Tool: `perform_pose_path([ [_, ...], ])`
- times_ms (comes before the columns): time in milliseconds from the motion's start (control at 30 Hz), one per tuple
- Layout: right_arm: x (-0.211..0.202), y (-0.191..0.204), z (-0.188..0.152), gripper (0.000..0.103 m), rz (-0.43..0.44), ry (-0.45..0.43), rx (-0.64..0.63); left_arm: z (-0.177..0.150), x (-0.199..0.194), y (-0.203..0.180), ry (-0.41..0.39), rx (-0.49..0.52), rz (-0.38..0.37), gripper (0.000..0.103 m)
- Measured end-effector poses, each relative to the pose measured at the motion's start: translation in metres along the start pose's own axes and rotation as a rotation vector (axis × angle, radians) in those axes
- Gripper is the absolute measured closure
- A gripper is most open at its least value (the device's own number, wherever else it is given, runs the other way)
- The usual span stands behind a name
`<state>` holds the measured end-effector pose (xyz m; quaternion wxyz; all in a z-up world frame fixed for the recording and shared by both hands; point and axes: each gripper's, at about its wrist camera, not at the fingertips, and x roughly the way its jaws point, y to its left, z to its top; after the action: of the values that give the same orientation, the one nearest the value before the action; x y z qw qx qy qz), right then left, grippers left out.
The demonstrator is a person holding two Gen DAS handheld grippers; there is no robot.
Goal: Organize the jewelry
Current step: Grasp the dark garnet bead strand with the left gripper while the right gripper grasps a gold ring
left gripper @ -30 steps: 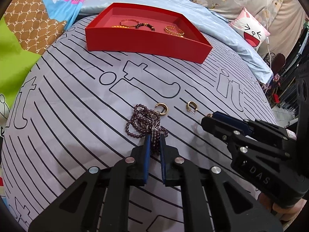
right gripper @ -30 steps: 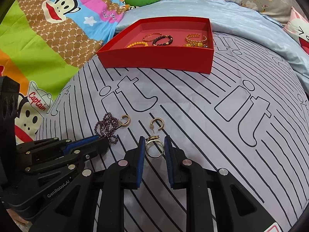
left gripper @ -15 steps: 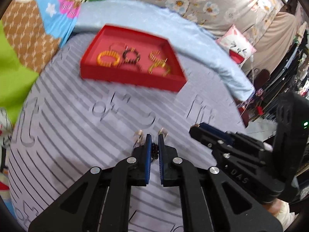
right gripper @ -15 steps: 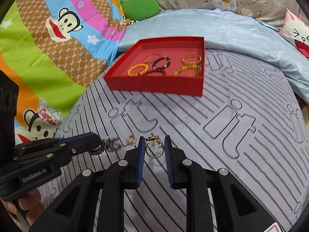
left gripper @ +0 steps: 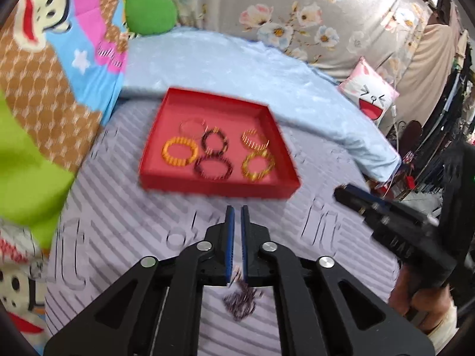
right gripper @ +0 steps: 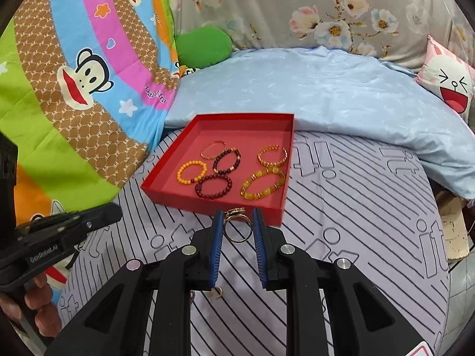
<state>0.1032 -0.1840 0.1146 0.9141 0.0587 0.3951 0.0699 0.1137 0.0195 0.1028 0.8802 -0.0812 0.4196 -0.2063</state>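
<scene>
**Right gripper** [right gripper: 238,211]: pads clamped on the two sides of a gold ring [right gripper: 238,241]. The ring stands upright between them, ornament at the top, clear of the bed and just short of the tray's near wall.

**Left gripper** [left gripper: 236,209]: jaws a narrow slit apart, having just been opening a little. Nothing shows between the pads. A purple bead strand [left gripper: 240,302] appears low in the gap, blurred. It probably lies on the sheet, but whether it hangs or lies I cannot tell.

**Tray** [right gripper: 207,211]: red, shallow, square, at the far end of the sheet. It holds six bracelets [right gripper: 267,173] laid flat, in orange, dark red, amber and gold.

**Progress (judged):** well along.
- Bracelets are in the tray.
- The ring is in transit and not yet set down.
- Still outside the tray are the bead strand and one small gold earring [right gripper: 218,292] on the sheet under the right gripper.
- No second earring is clearly in view.

**Surface:** a bed with a lilac sheet [right gripper: 341,207] printed with black stripes and outlined letters. It is soft, so small pieces could sink or roll.

**Surroundings:**
- A pale blue quilt [right gripper: 311,89] lies behind the tray.
- A floral cloth [right gripper: 326,9] hangs beyond the quilt.
- A cartoon monkey blanket [right gripper: 74,89] is on the left.
- A green cushion [right gripper: 203,46] sits beside the blanket.
- A laughing-face pillow [right gripper: 448,86] is on the right.
- The room's edge in the left wrist view is dim and cluttered.
</scene>
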Motion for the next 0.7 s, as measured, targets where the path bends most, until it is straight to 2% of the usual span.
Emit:
perform_pose_path([
  [33,0.001,-0.003,-0.006,0.084,0.0,0.013,0.01,-0.01,0.003,0.001,0.022,-0.002,0.004,0.078],
  [100,0.002,-0.007,-0.017,0.084,0.001,0.036,0.029,-0.031,0.01,0.001,0.056,-0.003,0.023,0.066],
  [133,0.002,-0.009,-0.022,0.084,0.002,0.046,0.038,-0.043,0.014,-0.001,0.075,0.002,0.025,0.065],
  [300,0.002,-0.012,-0.039,0.084,-0.001,0.081,0.054,-0.085,0.043,-0.005,0.189,-0.002,0.038,0.065],
  [467,0.002,-0.015,-0.05,0.084,-0.004,0.095,0.068,-0.093,0.057,-0.006,0.201,-0.006,0.04,0.065],
  [600,0.005,-0.015,-0.052,0.084,-0.002,0.103,0.07,-0.093,0.059,-0.011,0.175,0.029,0.05,0.066],
  [667,0.006,-0.014,-0.053,0.084,0.0,0.106,0.069,-0.094,0.06,-0.012,0.173,0.04,0.046,0.071],
  [700,0.006,-0.014,-0.053,0.084,0.0,0.107,0.068,-0.094,0.06,-0.012,0.177,0.043,0.034,0.078],
])
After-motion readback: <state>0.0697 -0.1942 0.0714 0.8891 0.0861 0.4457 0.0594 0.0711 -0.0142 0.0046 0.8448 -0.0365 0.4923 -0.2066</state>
